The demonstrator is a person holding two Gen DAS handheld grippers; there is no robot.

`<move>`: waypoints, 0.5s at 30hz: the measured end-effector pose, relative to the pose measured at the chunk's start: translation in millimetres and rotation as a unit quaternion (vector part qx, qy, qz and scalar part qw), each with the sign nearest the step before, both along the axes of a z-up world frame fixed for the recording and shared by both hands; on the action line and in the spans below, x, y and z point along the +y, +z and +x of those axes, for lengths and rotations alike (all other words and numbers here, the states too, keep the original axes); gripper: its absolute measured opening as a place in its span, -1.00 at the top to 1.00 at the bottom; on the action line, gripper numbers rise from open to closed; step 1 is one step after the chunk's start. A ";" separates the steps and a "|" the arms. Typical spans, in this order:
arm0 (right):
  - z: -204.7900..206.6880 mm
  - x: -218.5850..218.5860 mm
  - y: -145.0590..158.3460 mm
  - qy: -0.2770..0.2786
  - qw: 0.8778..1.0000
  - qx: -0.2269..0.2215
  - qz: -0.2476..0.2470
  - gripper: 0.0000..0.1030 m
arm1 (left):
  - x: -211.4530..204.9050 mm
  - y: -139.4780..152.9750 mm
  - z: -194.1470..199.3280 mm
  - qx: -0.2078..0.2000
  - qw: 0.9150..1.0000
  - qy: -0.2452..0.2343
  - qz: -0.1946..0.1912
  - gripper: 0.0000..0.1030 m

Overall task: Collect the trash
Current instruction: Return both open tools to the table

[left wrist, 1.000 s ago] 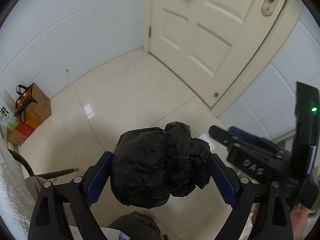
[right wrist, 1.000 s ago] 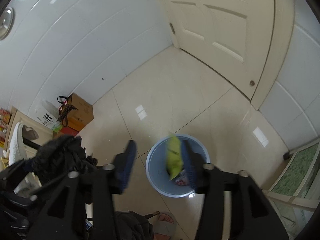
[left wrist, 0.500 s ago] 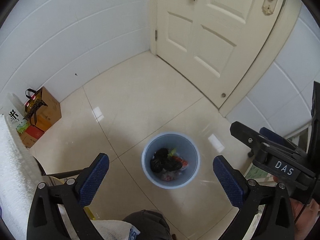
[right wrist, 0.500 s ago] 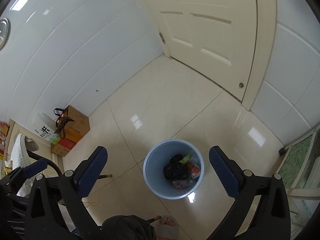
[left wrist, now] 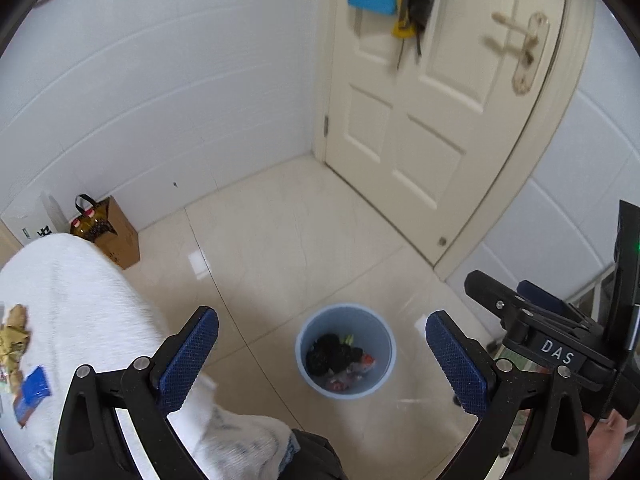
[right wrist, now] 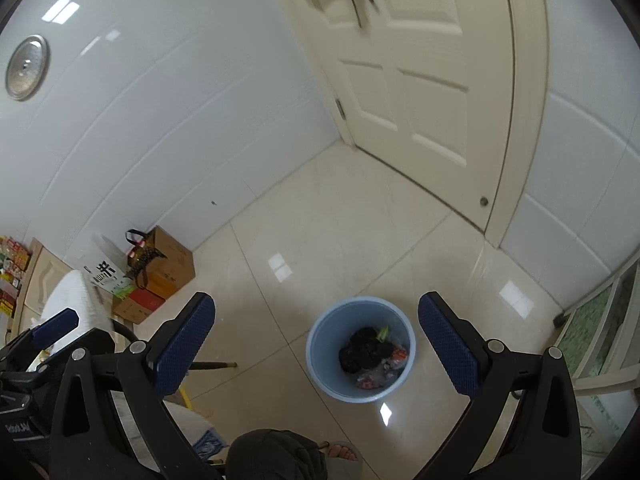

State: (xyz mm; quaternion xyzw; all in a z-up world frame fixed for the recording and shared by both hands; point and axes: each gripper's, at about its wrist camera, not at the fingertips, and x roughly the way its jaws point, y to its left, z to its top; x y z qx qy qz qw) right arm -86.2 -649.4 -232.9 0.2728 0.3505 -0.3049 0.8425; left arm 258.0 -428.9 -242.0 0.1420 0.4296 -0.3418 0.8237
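Observation:
A light blue bin (left wrist: 346,320) stands on the pale tiled floor, far below both grippers. A black bag (left wrist: 328,356) lies in it with a yellow-green wrapper (right wrist: 383,333) and red scraps. My left gripper (left wrist: 320,354) hangs high above the bin, open, with nothing between its blue pads. My right gripper (right wrist: 316,348) is also open and empty, above the same bin (right wrist: 360,312). At the far left of the left wrist view, a white-clothed table (left wrist: 80,288) carries crumpled brown paper (left wrist: 14,336) and a blue packet (left wrist: 34,390).
A cream door (left wrist: 432,100) closes the far corner, with blue and yellow things hanging on it. Cardboard boxes and a bag (right wrist: 160,264) sit against the white tiled wall. A person's sandalled foot (right wrist: 340,452) stands near the bin.
The left gripper opened and the black bag fell into the bin; the right gripper opened and the yellow-green wrapper dropped in too. Both grippers have since risen and the bin looks smaller.

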 end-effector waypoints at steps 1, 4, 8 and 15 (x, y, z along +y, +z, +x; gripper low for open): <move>-0.1 4.6 6.8 0.003 1.000 -0.004 -0.006 -0.99 | 12.6 6.9 -4.4 -0.002 1.000 0.003 -0.005 -0.99; 1.0 21.1 28.2 0.013 1.000 -0.015 -0.022 -0.99 | 48.0 27.8 -19.8 -0.013 0.999 0.014 -0.028 -0.99; 4.9 49.5 56.4 0.032 0.998 -0.029 -0.046 -0.99 | 93.3 53.2 -39.5 -0.031 0.998 0.029 -0.054 -0.99; 17.6 103.4 99.7 0.074 0.992 -0.060 -0.083 -1.00 | 179.1 93.6 -76.1 -0.060 0.990 0.076 -0.098 -0.99</move>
